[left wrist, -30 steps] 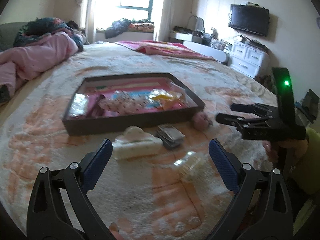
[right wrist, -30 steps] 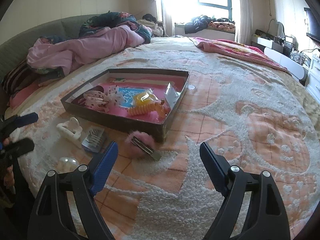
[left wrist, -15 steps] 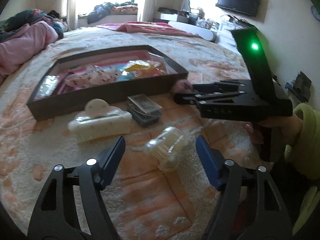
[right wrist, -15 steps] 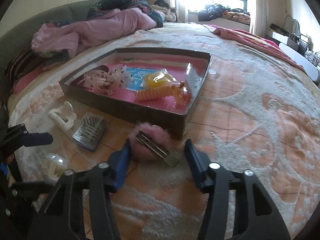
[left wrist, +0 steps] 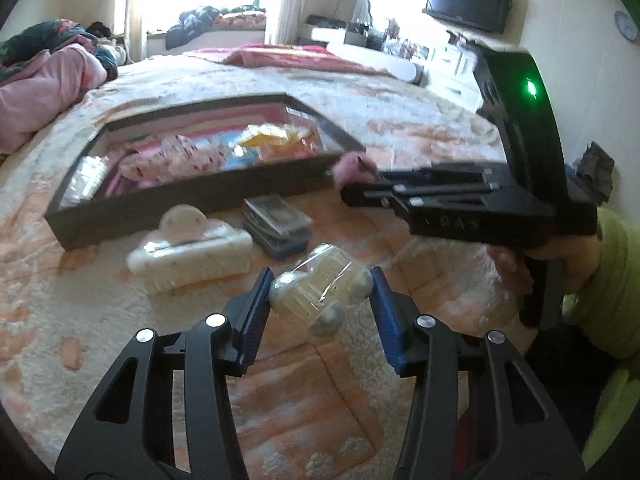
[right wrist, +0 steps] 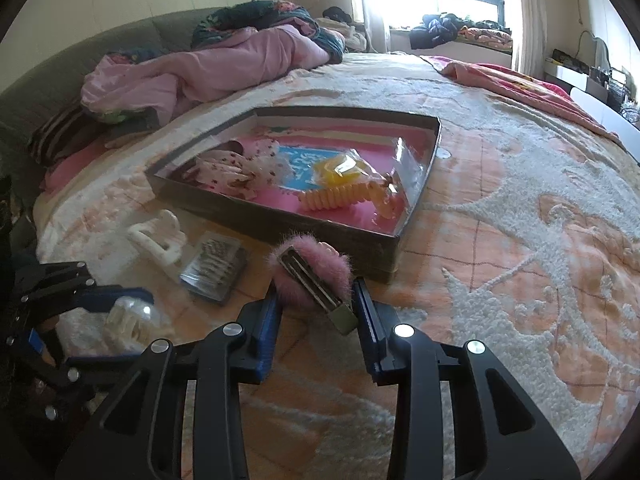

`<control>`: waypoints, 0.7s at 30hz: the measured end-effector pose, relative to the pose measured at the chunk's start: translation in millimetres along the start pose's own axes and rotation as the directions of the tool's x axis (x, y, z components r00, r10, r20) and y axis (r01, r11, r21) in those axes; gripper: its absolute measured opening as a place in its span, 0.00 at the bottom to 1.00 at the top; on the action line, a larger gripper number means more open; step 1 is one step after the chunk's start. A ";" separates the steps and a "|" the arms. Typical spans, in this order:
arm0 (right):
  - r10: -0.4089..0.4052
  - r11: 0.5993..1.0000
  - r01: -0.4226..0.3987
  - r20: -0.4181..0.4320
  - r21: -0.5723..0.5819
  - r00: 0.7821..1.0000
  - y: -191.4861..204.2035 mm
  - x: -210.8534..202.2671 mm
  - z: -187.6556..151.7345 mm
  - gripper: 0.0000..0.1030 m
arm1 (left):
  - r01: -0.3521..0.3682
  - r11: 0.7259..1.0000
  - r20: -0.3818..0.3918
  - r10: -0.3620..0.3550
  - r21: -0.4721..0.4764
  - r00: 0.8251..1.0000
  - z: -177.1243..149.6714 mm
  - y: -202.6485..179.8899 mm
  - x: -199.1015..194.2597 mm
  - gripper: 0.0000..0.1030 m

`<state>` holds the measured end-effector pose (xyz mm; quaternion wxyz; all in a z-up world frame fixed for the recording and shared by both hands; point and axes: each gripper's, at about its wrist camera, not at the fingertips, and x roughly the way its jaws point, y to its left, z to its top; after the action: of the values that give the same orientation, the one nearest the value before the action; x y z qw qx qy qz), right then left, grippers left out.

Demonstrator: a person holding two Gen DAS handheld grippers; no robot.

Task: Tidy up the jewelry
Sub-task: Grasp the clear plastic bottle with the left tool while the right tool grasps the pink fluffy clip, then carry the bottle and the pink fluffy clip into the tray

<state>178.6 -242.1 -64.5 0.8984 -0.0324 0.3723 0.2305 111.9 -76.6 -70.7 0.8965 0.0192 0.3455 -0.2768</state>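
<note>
A dark shallow tray (left wrist: 192, 196) (right wrist: 280, 216) with a pink floor lies on the bed and holds hair accessories. My left gripper (left wrist: 318, 300) has its blue pads closed against both sides of a clear plastic hair clip (left wrist: 320, 288) on the blanket. My right gripper (right wrist: 316, 304) has its pads against a fluffy pink hair clip (right wrist: 308, 268) with a metal clasp, just in front of the tray's near corner. The right gripper also shows in the left wrist view (left wrist: 360, 192), with the pink clip (left wrist: 352, 168) at its tip.
A white claw clip (left wrist: 188, 248) (right wrist: 160, 236) and a small clear box of hairpins (left wrist: 276, 224) (right wrist: 216, 268) lie on the blanket in front of the tray. Pink bedding (right wrist: 208, 68) is piled at the far left. A dresser and TV (left wrist: 468, 0) stand beyond the bed.
Both grippers moved forward and down and closed from wide open: the left onto the clear clip, the right onto the pink fluffy clip.
</note>
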 end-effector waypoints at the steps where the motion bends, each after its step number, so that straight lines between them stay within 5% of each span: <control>1: 0.004 1.000 -0.004 0.006 0.000 1.000 1.7 -2.8 0.9 0.32 | -0.004 1.000 0.011 0.005 -0.005 1.000 2.4 1.9 -3.2 0.39; 21: 0.014 1.000 -0.012 0.073 -0.028 0.997 16.6 -12.5 32.8 0.32 | -0.141 0.977 0.167 0.168 -0.159 0.972 51.1 77.0 -41.0 0.39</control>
<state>185.1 -224.6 -30.4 0.9094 -0.0340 0.3361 0.2425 157.3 -3.1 -18.1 0.9418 -0.0445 0.2801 -0.1806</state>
